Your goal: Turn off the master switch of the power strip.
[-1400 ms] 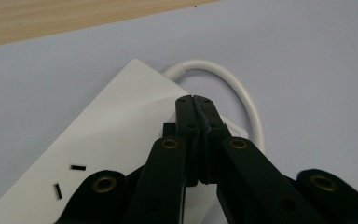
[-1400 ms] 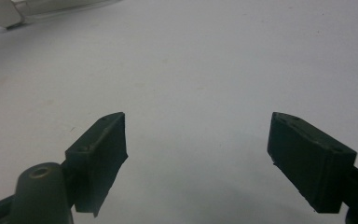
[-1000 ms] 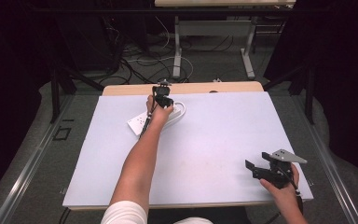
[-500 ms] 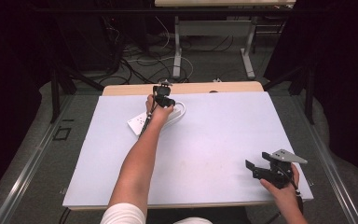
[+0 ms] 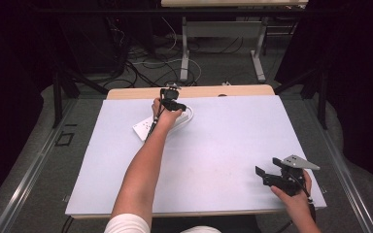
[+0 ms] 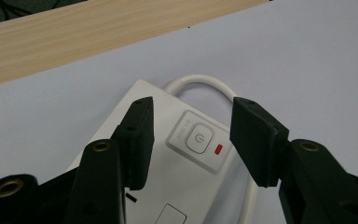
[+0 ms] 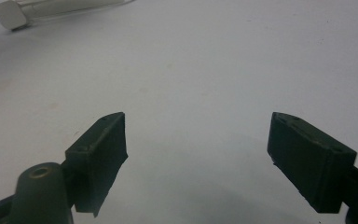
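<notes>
Power strip [image 5: 148,127] sits toward the far left part of the white table [image 5: 233,145], not far from the bare wooden strip [image 5: 126,93] along the far edge. It's white, and its long axis runs diagonally in the high view, from nearer-left up to farther-right, with the switch end pointing at the far side. The white cord [image 5: 188,115] loops out of that far end and curls back down along one side of the body.

The left gripper [image 5: 171,101] hangs right over that switch end, jaws apart and clamped on nothing. In the left gripper view the power button [image 6: 198,138] and a small red light [image 6: 217,149] (can't tell if it's glowing or just red plastic) sit between the two black fingers [image 6: 139,135].

The right gripper [image 5: 267,175] is well apart from all that, at the near right corner, jaws also wide apart over bare table.
</notes>
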`<state>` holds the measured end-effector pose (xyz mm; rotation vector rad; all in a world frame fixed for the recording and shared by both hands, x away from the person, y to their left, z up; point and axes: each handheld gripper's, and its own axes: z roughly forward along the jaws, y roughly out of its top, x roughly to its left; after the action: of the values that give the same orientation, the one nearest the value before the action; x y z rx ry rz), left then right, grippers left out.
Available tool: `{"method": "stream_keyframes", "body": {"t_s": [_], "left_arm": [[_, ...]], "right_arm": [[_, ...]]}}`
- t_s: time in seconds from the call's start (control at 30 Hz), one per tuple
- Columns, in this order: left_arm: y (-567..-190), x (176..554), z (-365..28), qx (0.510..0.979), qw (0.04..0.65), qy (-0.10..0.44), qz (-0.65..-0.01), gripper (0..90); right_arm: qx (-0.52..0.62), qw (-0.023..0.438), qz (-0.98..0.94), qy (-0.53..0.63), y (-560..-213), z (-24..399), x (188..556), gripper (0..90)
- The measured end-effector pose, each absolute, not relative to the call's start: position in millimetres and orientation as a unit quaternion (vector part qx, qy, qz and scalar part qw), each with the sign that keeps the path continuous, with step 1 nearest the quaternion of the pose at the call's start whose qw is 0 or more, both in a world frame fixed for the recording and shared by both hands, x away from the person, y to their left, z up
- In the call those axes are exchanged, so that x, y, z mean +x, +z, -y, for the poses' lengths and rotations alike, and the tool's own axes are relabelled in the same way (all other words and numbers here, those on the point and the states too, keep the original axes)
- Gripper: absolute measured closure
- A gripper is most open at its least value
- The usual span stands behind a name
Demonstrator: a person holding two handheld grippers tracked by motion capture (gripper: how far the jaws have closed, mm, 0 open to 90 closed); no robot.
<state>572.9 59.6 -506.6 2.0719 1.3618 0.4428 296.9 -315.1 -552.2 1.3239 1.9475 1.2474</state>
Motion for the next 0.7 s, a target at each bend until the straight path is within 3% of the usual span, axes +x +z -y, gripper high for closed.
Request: {"method": "stream_keyframes", "body": {"t_s": [0.27, 0.53, 0.7], "left_arm": [[-506.2, 571.8, -59.9, 0.786, 0.319, 0.174, -0.501, 37.6], [-501.1, 569.4, -63.4, 0.802, 0.286, 0.196, -0.486, 29.6], [-501.4, 567.8, -69.2, 0.793, 0.292, 0.175, -0.505, 31.0]], "right_arm": [[0.485, 0.232, -0.713, 0.45, -552.0, 316.0, 296.7, 19.3], [0.488, 0.236, -0.706, 0.455, -552.1, 316.2, 297.2, 19.3], [0.487, 0.232, -0.71, 0.453, -553.4, 315.5, 297.7, 19.3]]}}
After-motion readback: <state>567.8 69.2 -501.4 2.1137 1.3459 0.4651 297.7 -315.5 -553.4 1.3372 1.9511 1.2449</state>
